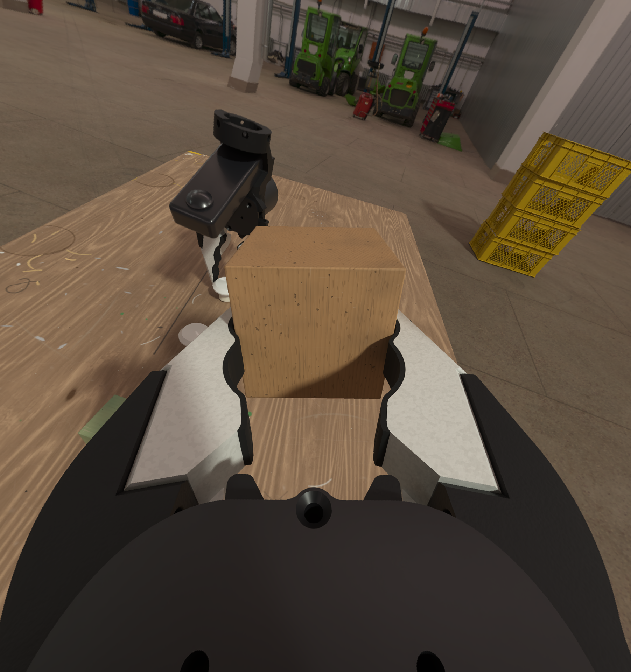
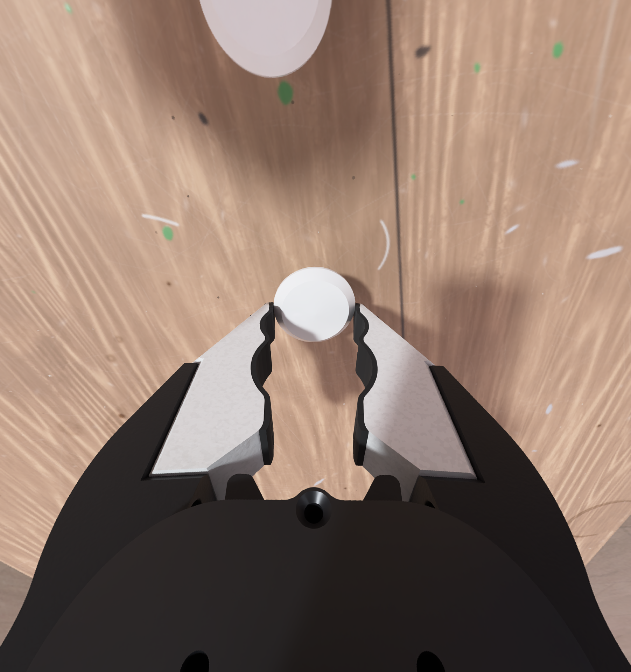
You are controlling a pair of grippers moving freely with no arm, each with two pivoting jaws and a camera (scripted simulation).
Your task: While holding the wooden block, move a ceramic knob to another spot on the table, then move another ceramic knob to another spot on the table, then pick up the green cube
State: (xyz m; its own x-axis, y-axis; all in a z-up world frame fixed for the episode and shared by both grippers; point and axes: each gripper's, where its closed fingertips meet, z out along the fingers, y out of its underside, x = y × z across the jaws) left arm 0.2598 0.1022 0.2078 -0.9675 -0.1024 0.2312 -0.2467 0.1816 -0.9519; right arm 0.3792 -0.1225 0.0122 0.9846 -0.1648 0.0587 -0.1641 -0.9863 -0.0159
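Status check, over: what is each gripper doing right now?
Left gripper shut on tan wooden block, off the table. Right gripper closed on white ceramic knob. Second white knob ahead; path clear.

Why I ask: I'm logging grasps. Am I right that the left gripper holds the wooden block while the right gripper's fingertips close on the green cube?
Not quite. The left gripper does hold the wooden block, but the right gripper has a white ceramic knob between its fingertips, not the green cube, as the right wrist view shows.
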